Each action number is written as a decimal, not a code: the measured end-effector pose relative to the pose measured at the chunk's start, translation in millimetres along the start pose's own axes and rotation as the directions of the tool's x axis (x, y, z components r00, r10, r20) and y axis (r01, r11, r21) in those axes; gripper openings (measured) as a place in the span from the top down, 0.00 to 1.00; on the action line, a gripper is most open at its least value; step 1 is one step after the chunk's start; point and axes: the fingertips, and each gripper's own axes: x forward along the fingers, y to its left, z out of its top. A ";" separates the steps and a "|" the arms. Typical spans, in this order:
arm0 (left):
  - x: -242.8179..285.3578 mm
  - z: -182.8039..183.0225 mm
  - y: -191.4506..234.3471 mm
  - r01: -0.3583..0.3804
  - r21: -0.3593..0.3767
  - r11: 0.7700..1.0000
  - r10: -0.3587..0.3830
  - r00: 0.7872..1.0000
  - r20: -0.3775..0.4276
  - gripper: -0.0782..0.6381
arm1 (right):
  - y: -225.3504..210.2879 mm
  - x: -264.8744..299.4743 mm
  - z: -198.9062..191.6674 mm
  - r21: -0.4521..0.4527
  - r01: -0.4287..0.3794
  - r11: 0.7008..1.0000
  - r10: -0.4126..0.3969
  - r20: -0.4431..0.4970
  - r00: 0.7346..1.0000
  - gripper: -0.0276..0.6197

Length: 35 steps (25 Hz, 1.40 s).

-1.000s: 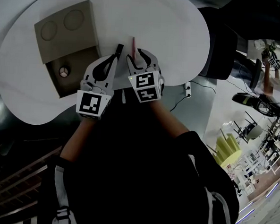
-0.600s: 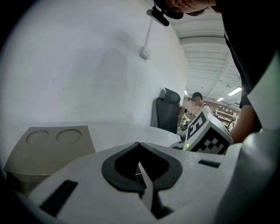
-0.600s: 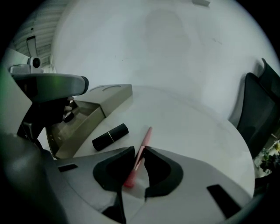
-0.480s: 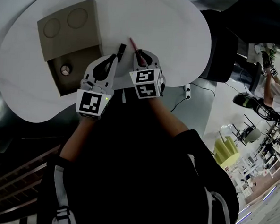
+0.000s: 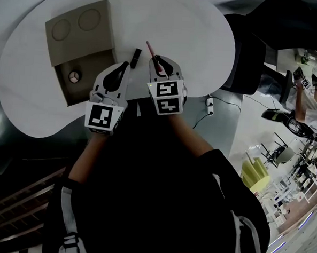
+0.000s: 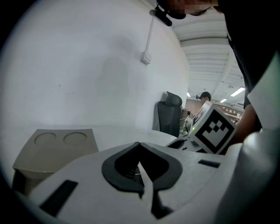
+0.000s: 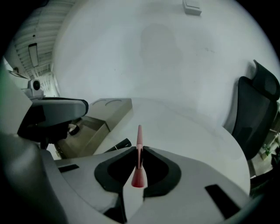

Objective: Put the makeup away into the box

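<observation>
My right gripper (image 5: 157,63) is shut on a slim pink makeup pencil (image 5: 151,49), whose tip sticks out past the jaws and over the white table (image 5: 186,28). The right gripper view shows the pencil (image 7: 139,139) pinched upright between the pads of this gripper (image 7: 139,152). A short black makeup stick (image 5: 136,56) lies on the table between the two grippers. My left gripper (image 5: 124,67) hovers beside it, shut and empty. The tan box (image 5: 78,43) stands at the left; its open tray holds a small round item (image 5: 74,77).
The box's lid (image 6: 54,144) with two round recesses covers its far half. A black office chair (image 7: 256,111) stands beyond the table's right edge. A power strip (image 5: 209,102) lies on the floor by the table.
My right gripper's jaws, open around the pink pencil a second ago, have closed on it and lifted it slightly. The left gripper has stayed put.
</observation>
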 end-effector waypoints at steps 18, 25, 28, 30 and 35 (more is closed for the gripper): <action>-53.4 22.8 31.9 -0.165 -0.025 0.986 0.166 0.980 0.114 0.89 | 54.6 -35.5 81.2 -0.081 -0.085 0.993 0.098 0.174 0.980 0.86; -80.6 17.1 53.6 -0.235 -0.045 0.971 0.239 0.965 0.109 0.89 | 91.2 -26.9 92.0 -0.128 -0.145 0.981 0.167 0.179 0.970 0.86; -91.5 14.0 62.4 -0.263 -0.050 0.963 0.267 0.957 0.111 0.89 | 108.5 -21.2 90.4 -0.150 -0.177 0.973 0.201 0.165 0.966 0.86; -98.5 9.9 68.6 -0.280 -0.060 0.958 0.285 0.953 0.105 0.89 | 119.7 -18.0 97.2 -0.164 -0.188 0.968 0.216 0.175 0.960 0.86; -116.4 0.2 86.3 -0.327 -0.090 0.941 0.335 0.936 0.103 0.89 | 147.3 -4.1 91.5 -0.194 -0.239 0.952 0.266 0.132 0.955 0.86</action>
